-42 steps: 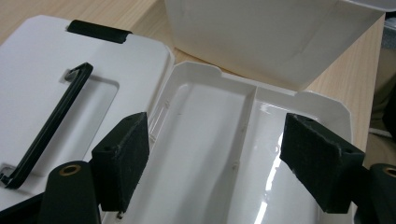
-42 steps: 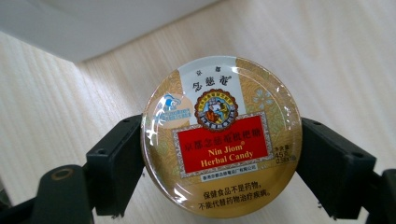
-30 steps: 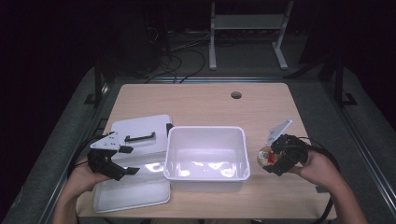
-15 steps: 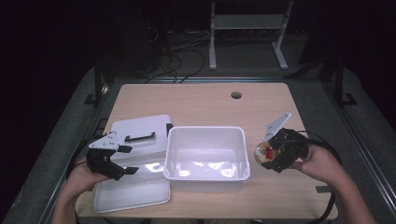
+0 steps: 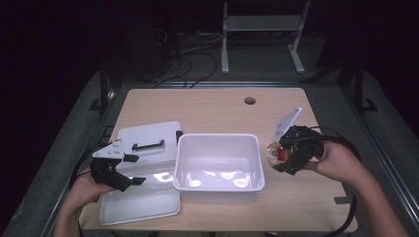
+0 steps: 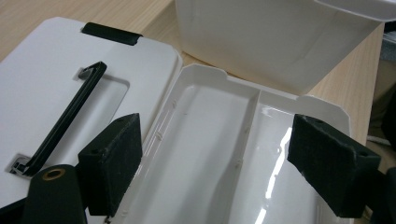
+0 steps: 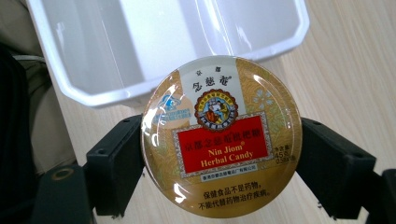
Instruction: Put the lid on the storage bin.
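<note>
Judging by the layout, the job looks abt halfway: the round candy tin (image 7: 222, 135) is already picked up, gripped in the right tongs (image 5: 285, 157) just beside the right wall of the white bin (image 5: 217, 190), off the desk (image 5: 207, 106) by the look of it, but not yet over the bin's rim. Bin interior looks empty, so what's left is prob. carrying the tin across the rim and dropping it in, then maybe the lid. Right tongs: clenched on the tin, one pad on each side of its edge, label facing the camera, jaws spread approx. to the tin's full width. Left tongs (image 5: 120, 177): released, jaws wide apart, grasping nothing, hovering over the shallow divided tray (image 6: 219, 154) that sits left of the bin; can't tell if a pad touches it. The flat lid w/ black handle (image 5: 147, 145) lies left of the bin too, behind the tray, untouched.
</note>
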{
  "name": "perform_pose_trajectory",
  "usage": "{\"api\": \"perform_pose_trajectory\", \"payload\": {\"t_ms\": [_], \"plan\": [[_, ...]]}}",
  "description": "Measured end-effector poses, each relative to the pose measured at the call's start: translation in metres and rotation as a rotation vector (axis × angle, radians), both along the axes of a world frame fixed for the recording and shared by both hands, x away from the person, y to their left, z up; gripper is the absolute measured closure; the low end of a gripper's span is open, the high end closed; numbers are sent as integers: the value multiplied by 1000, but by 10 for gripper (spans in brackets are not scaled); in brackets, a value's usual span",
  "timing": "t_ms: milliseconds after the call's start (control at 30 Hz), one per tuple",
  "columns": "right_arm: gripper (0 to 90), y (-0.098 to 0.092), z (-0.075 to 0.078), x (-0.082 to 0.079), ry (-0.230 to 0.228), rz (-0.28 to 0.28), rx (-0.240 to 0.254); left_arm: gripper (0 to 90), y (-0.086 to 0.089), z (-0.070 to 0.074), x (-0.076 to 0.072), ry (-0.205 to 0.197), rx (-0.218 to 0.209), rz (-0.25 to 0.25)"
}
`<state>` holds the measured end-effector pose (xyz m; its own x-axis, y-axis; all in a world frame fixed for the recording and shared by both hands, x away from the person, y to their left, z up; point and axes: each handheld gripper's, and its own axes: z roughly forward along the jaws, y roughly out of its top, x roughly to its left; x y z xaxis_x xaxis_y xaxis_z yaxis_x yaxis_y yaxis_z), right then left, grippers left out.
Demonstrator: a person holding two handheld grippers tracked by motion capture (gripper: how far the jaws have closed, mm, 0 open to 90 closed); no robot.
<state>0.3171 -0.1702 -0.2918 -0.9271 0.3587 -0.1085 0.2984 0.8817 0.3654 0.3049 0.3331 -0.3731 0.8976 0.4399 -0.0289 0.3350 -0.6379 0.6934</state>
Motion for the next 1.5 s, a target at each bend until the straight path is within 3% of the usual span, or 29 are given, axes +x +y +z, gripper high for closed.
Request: {"api": "perform_pose_trajectory", "payload": {"t_ms": [300, 633, 933, 1500], "plan": [[200, 25, 10, 4, -2, 57, -29, 173, -1, -1, -1, 5, 9, -2], [200, 56, 10, 11, 14, 110, -62, 173, 1, -1, -1, 7, 5, -4], [200, 82, 6, 17, 31, 160, -105, 173, 3, -1, -2, 13, 3, -6], [200, 110, -14, 28, 80, 183, -166, 173, 5, -2, -2, 20, -2, -6]]}}
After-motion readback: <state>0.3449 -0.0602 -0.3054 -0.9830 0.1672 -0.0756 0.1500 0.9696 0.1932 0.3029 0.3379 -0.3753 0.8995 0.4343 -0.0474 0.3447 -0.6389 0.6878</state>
